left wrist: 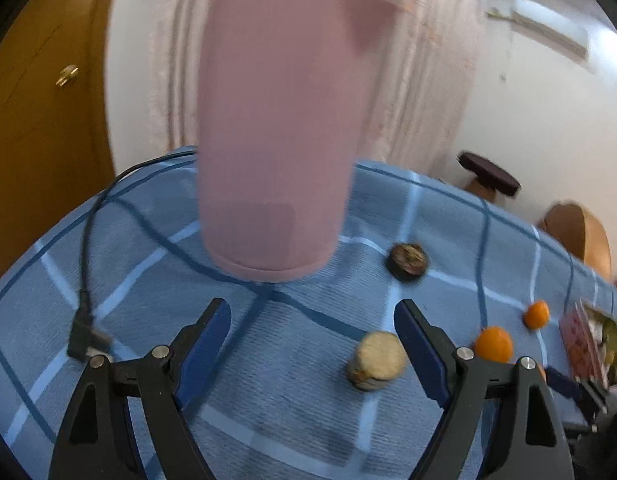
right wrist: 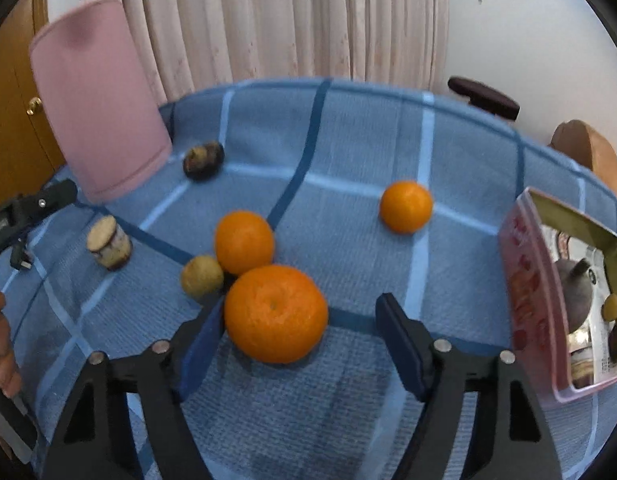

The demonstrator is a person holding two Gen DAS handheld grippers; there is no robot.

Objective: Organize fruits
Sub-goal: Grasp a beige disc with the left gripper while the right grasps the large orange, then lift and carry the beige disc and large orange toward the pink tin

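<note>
right gripper (right wrist: 298, 330) is standing open around the big orange (right wrist: 275, 313); its left pad is touching the peel, the right pad is not. to squeeze well, it is needing to centre first, missing the small fruit (right wrist: 202, 276) behind. left gripper (left wrist: 312, 332) is waiting open by the cup (left wrist: 276, 128).

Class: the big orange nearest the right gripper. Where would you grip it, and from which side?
Grip the big orange across its widest middle, coming from above and the near side. It sits stem-dimple up, round, between the right gripper's open jaws; neighbouring fruit crowds its far-left side.
</note>
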